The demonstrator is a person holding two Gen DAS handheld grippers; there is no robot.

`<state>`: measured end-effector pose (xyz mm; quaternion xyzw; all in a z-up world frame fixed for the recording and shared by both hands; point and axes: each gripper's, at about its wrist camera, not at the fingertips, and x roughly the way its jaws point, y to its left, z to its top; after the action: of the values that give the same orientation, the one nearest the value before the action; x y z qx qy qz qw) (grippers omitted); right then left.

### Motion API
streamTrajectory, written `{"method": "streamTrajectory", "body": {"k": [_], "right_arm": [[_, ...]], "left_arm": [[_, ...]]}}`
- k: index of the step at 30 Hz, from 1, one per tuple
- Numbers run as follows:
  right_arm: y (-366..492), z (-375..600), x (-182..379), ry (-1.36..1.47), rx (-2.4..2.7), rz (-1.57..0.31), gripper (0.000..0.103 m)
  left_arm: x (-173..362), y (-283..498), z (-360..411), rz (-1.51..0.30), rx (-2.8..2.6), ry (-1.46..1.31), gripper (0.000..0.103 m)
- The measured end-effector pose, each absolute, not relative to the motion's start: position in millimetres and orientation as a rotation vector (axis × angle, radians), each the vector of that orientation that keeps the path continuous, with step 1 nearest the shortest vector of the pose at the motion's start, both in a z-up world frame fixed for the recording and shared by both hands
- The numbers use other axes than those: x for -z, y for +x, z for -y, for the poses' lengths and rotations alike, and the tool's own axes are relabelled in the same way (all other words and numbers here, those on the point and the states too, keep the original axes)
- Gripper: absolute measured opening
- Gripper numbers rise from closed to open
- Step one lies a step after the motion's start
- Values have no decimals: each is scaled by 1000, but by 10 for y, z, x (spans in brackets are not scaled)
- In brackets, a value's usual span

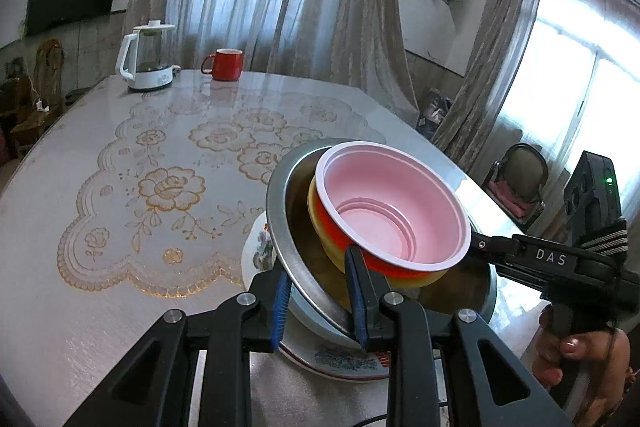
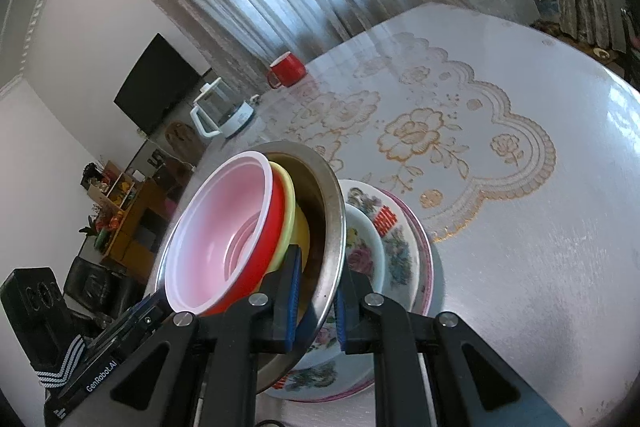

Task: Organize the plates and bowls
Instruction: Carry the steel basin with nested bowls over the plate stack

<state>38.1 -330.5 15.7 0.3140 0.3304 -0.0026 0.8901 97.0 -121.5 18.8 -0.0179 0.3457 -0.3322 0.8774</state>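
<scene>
A steel bowl (image 1: 280, 211) holds a yellow bowl (image 1: 416, 279) and, inside that, a red bowl with a pink inside (image 1: 392, 203). The stack is tilted above floral plates (image 1: 256, 251) on the table. My left gripper (image 1: 320, 295) is shut on the steel bowl's near rim. My right gripper (image 2: 316, 291) is shut on the steel bowl's rim (image 2: 336, 227) at the opposite side, and it shows at the right of the left wrist view (image 1: 520, 251). In the right wrist view the red bowl (image 2: 224, 227), the yellow bowl (image 2: 288, 211) and the floral plates (image 2: 400, 247) are seen.
The table (image 1: 100, 287) has a lace cover with gold flowers. A red mug (image 1: 226, 63) and a white kettle (image 1: 146, 57) stand at the far edge. Chairs (image 1: 520, 175) stand beside the table near the curtains.
</scene>
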Motion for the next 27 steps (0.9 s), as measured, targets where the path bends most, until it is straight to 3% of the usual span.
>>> {"method": "streamTrajectory", "body": {"k": [27], "right_arm": [[518,3345,58,655,26,-748,14]], "left_arm": [[1,1083,1328,-767,638,-20,27]]}}
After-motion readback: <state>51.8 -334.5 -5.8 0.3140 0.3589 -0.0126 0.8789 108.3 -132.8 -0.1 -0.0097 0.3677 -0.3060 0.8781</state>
